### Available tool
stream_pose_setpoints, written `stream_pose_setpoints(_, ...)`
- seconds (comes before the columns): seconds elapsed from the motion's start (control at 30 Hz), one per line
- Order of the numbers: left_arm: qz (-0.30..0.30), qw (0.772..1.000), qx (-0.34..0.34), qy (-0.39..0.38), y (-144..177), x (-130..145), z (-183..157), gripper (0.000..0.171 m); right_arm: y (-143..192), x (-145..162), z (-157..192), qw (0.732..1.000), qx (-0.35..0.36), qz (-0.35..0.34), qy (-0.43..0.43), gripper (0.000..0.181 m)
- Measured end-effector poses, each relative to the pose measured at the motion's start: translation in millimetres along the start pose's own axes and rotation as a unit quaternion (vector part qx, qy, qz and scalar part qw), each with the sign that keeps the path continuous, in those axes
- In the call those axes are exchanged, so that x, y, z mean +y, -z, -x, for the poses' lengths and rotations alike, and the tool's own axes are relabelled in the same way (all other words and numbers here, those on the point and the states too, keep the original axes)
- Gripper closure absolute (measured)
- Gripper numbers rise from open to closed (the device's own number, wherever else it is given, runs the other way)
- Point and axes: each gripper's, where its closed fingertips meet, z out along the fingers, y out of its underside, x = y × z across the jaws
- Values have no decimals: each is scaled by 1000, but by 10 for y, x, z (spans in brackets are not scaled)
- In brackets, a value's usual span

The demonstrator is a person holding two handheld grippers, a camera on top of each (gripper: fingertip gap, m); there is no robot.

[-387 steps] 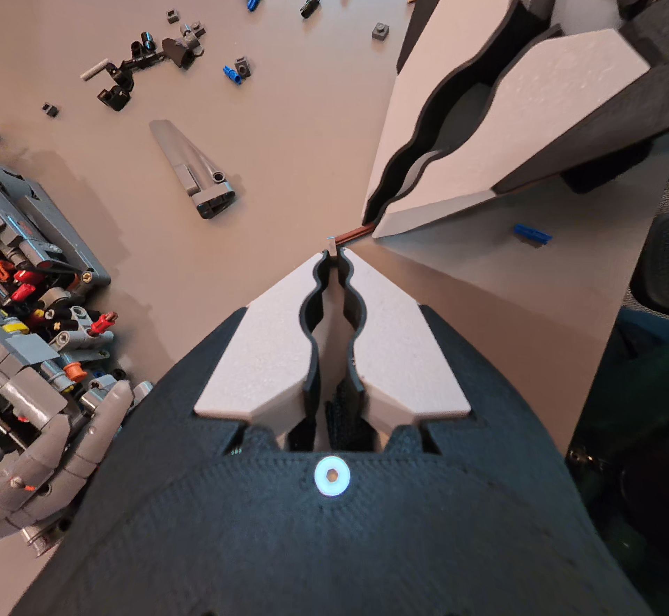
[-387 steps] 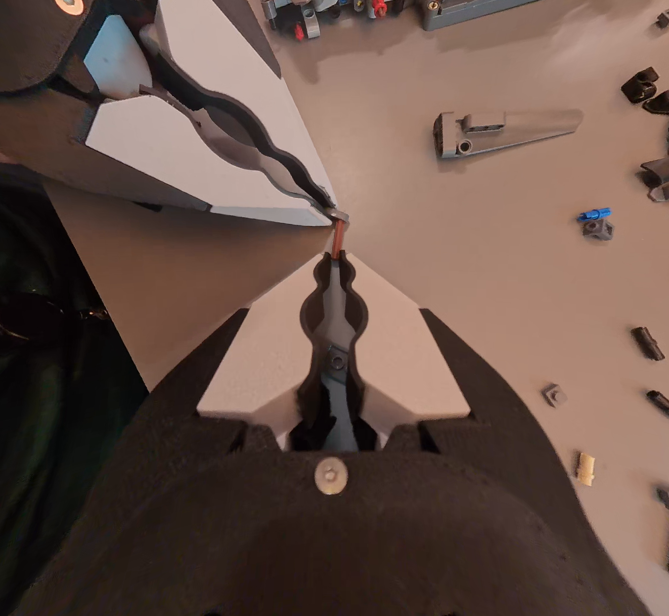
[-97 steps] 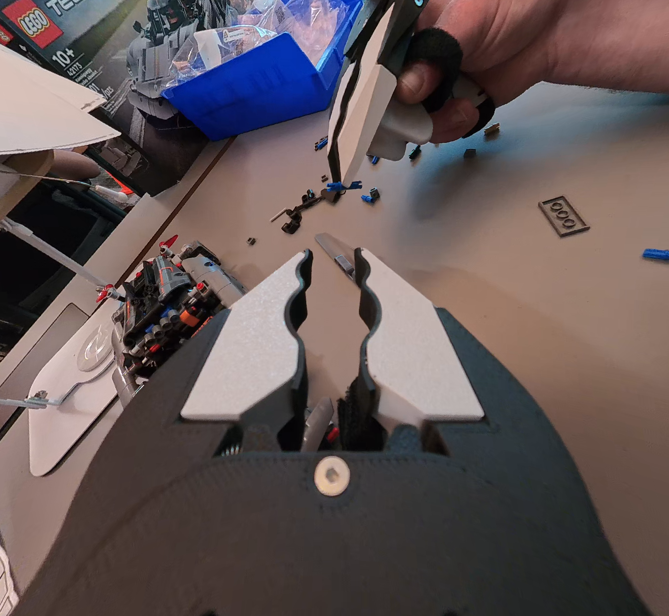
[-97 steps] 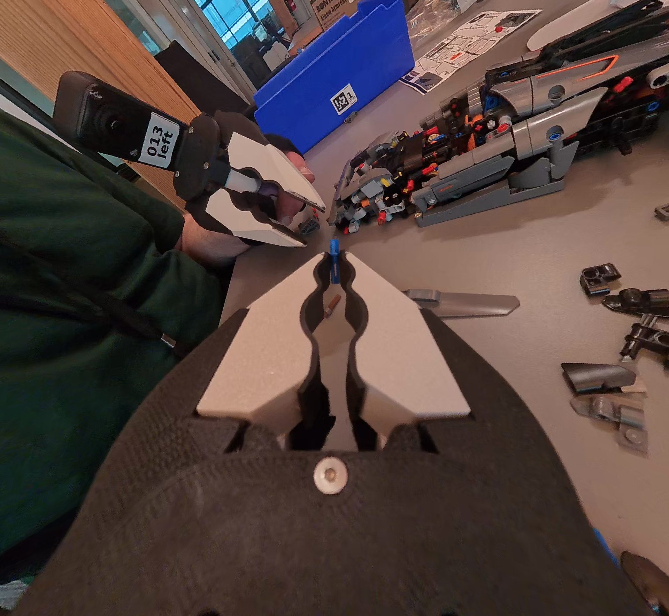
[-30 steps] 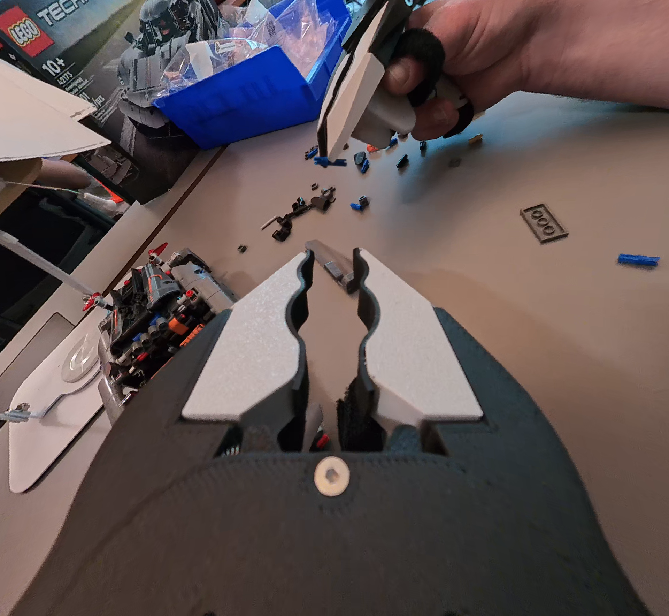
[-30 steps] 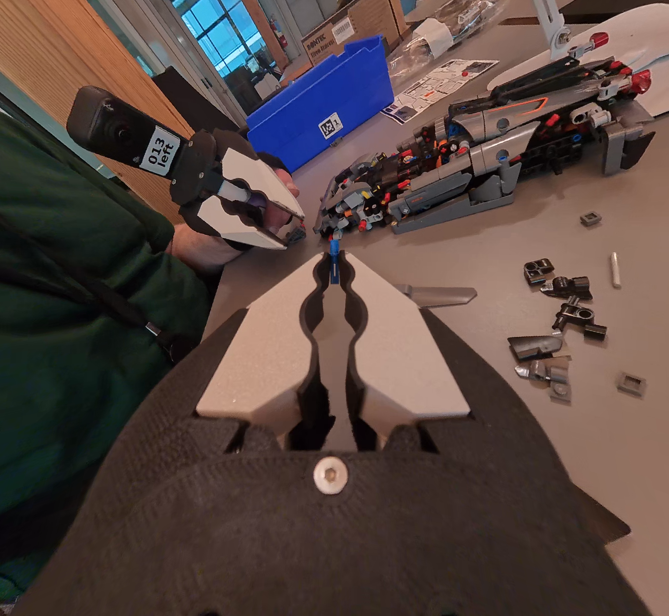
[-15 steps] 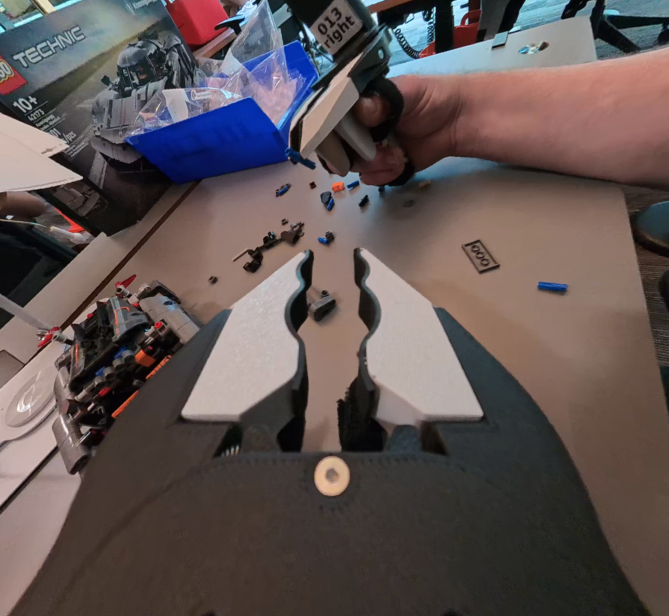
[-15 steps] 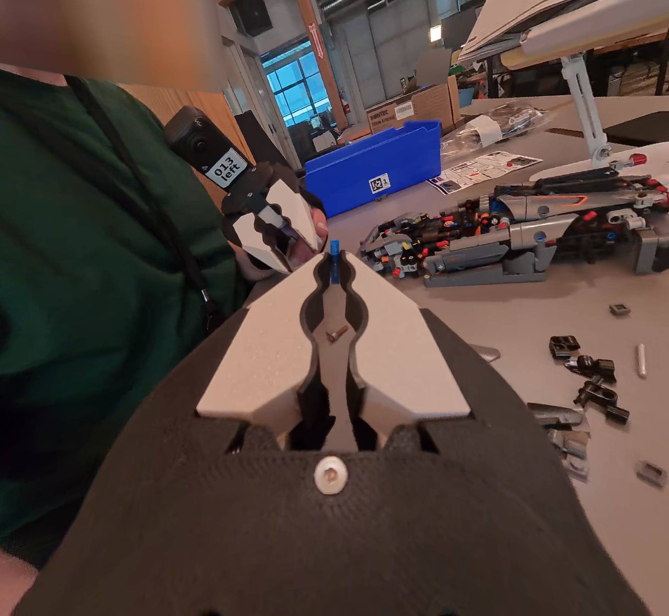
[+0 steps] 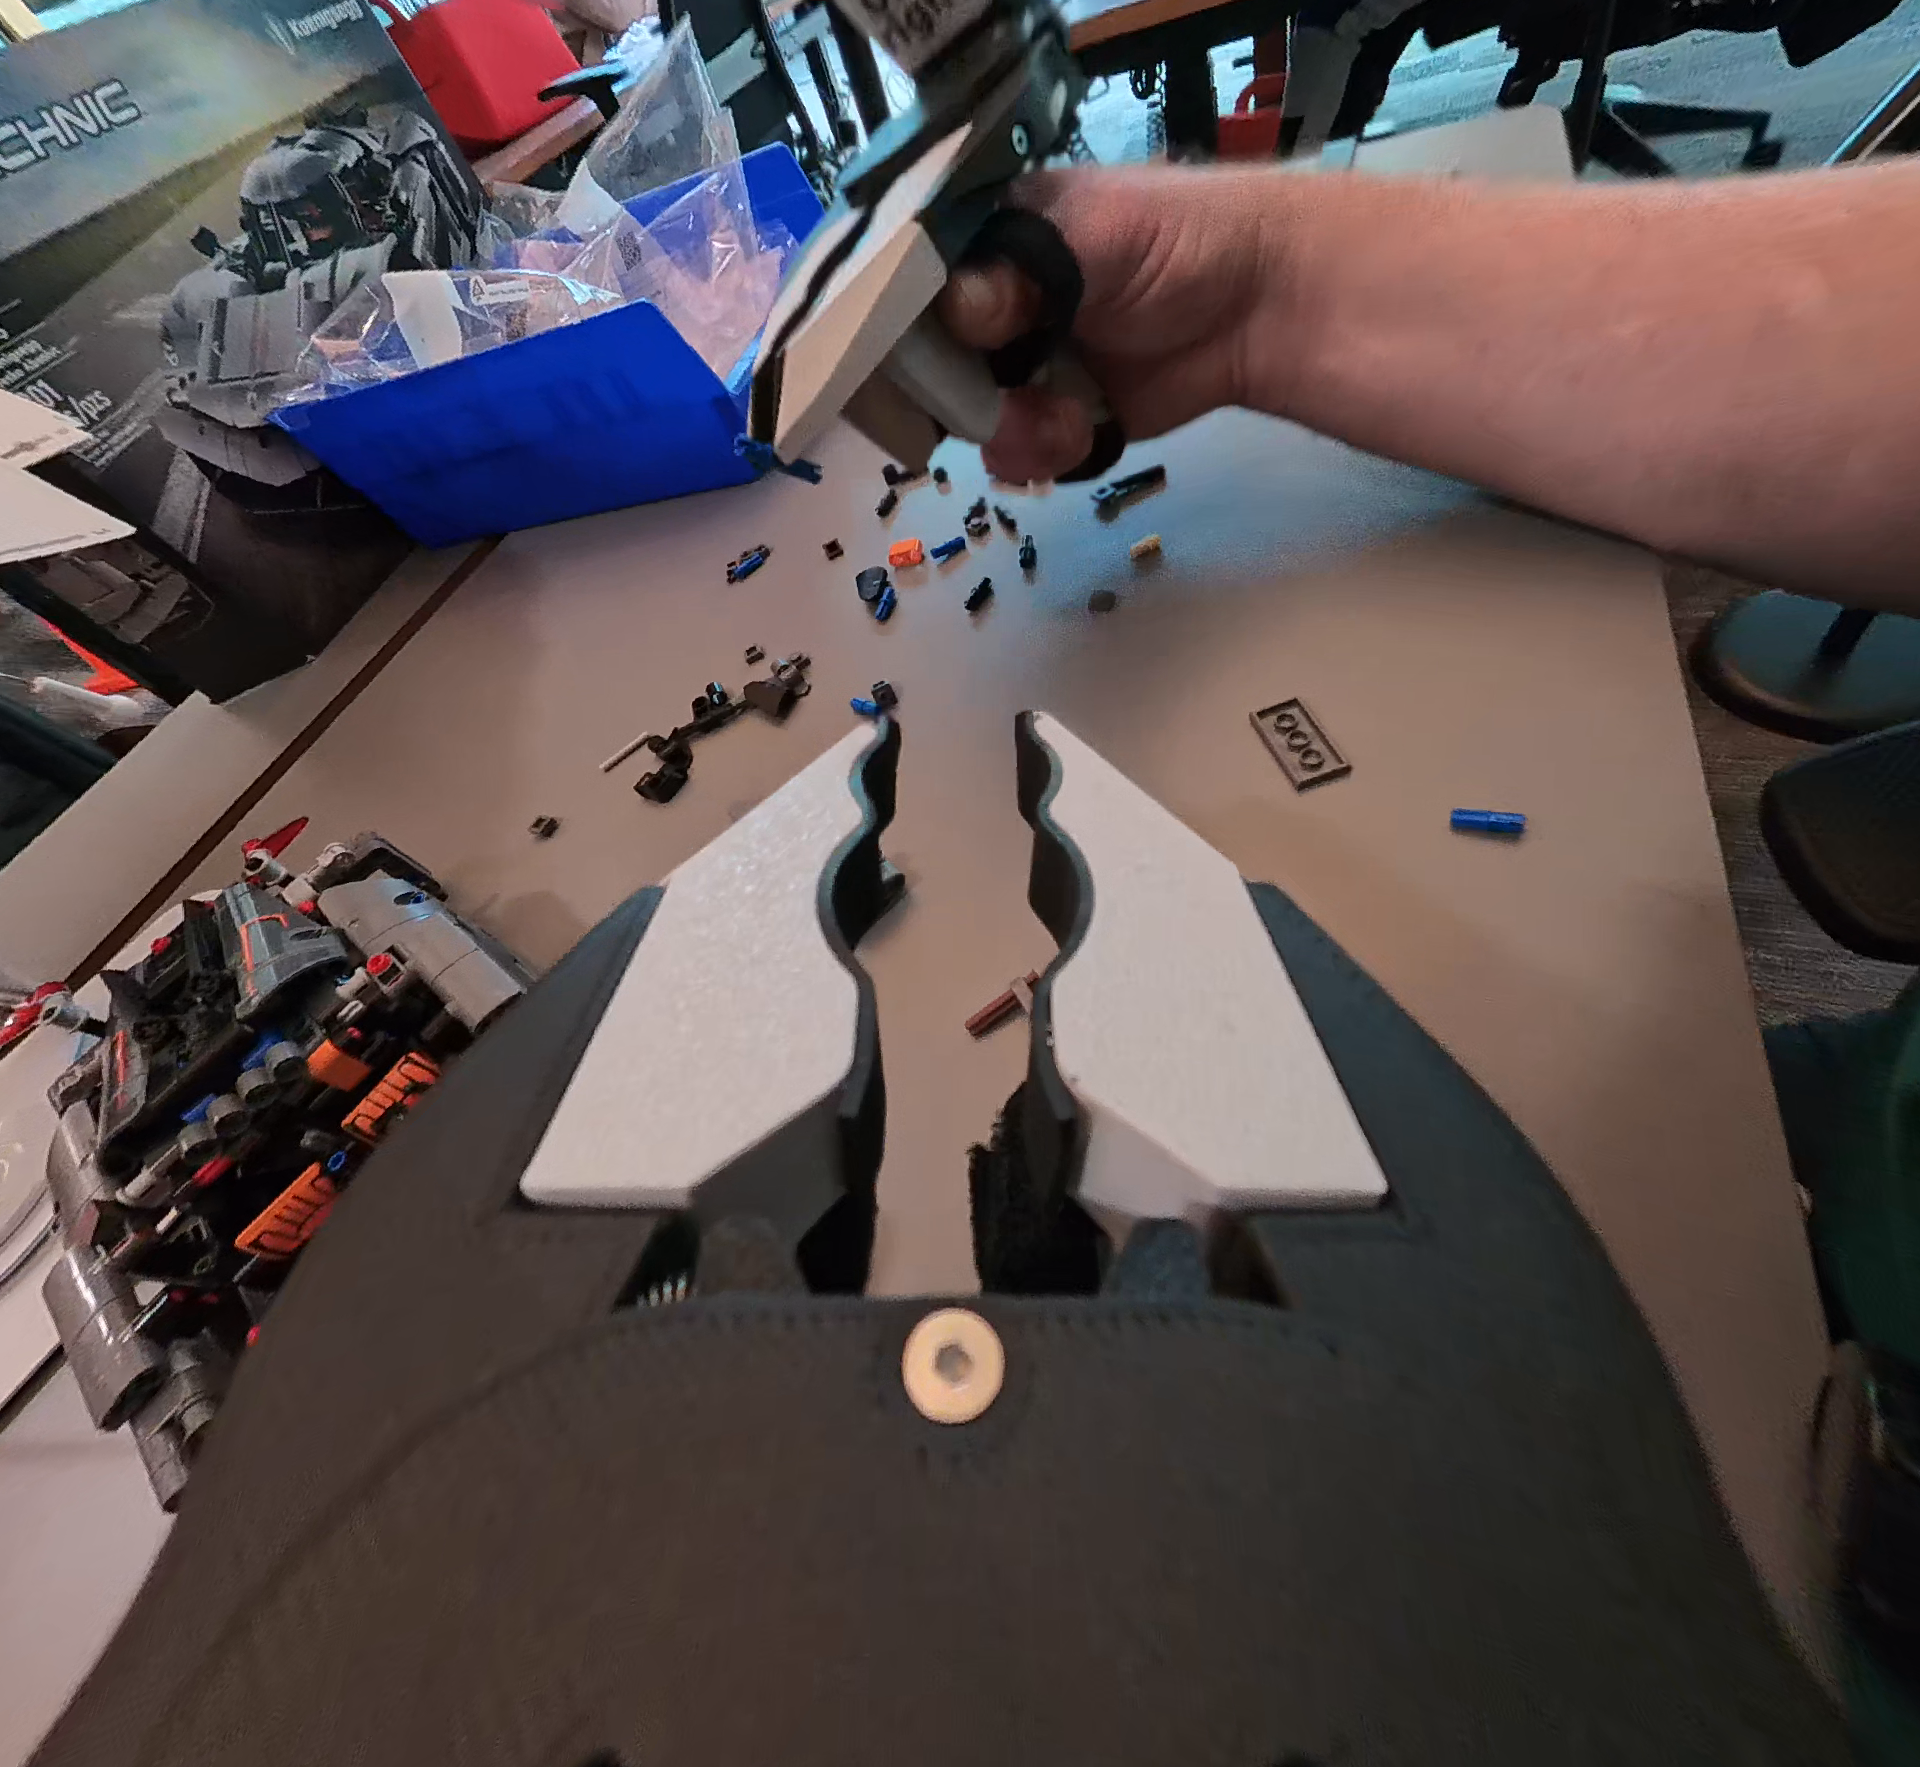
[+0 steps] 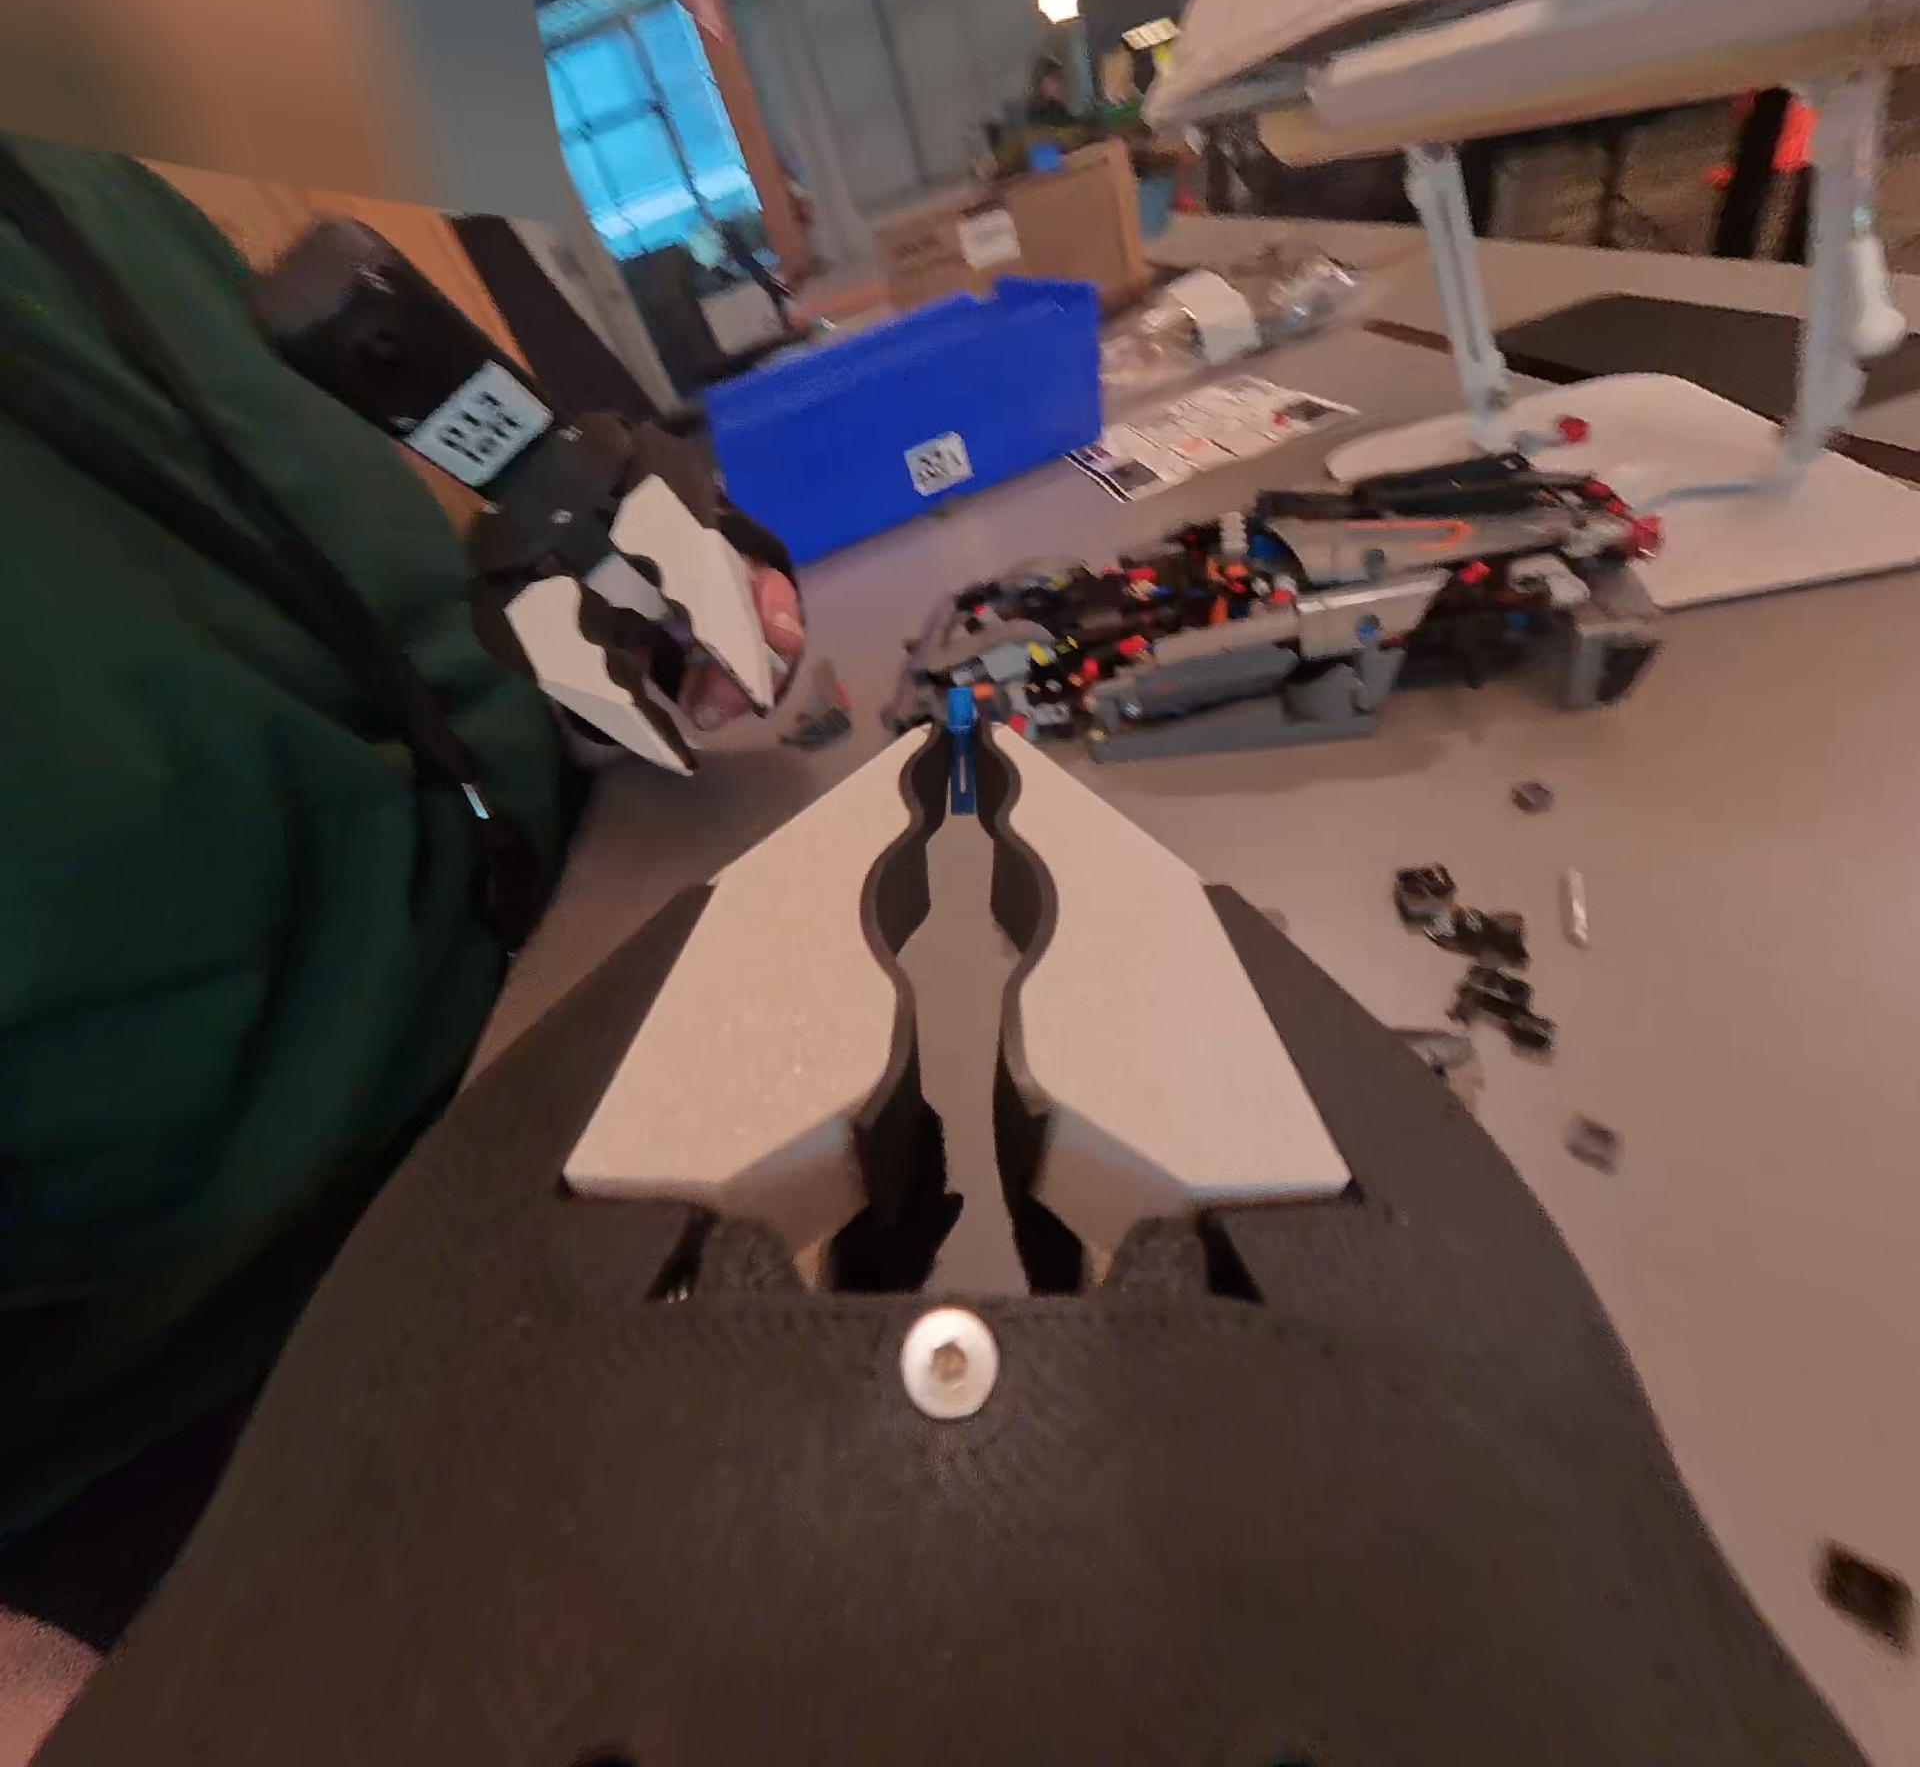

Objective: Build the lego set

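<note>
Table (image 9: pixel 1403 637): bare stretch ahead of left gripper; right edge close by.
Lego model (image 10: pixel 1299 626): part-built, lying near the left edge.
Left gripper (image 9: pixel 956 730): jaws parted, empty, raised over the table.
Right gripper (image 10: pixel 961 730): tips pinched on blue pin (image 10: pixel 961 761), held aloft.
Brown axle (image 9: pixel 1000 1002): on table between left fingers.

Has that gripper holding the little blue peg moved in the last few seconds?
Yes. The right gripper, clamping the blue pin, has risen off the table toward the blue bin.
</note>
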Motion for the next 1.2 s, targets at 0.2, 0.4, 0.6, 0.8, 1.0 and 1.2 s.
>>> stream_pose_setpoints(0.2,30,998,38,-28,-95,113,-183,151,116,525,-120,973,128,191,-7,179)
stream_pose_setpoints(0.4,51,996,54,-50,-173,180,-295,152,259,1003,-188,924,203,325,-6,179)
stream_pose_setpoints(0.6,59,996,55,-45,-186,225,-281,153,284,1086,-256,902,233,363,4,165)
stream_pose_setpoints(0.8,58,996,50,-39,-174,212,-257,154,160,926,-400,894,269,358,23,163)
stream_pose_setpoints(1.0,55,997,45,-36,-143,209,-230,154,98,1054,-649,870,297,394,15,160)
stream_pose_setpoints(1.2,47,997,45,-34,-128,164,-227,154,27,1058,-648,876,285,390,2,174)
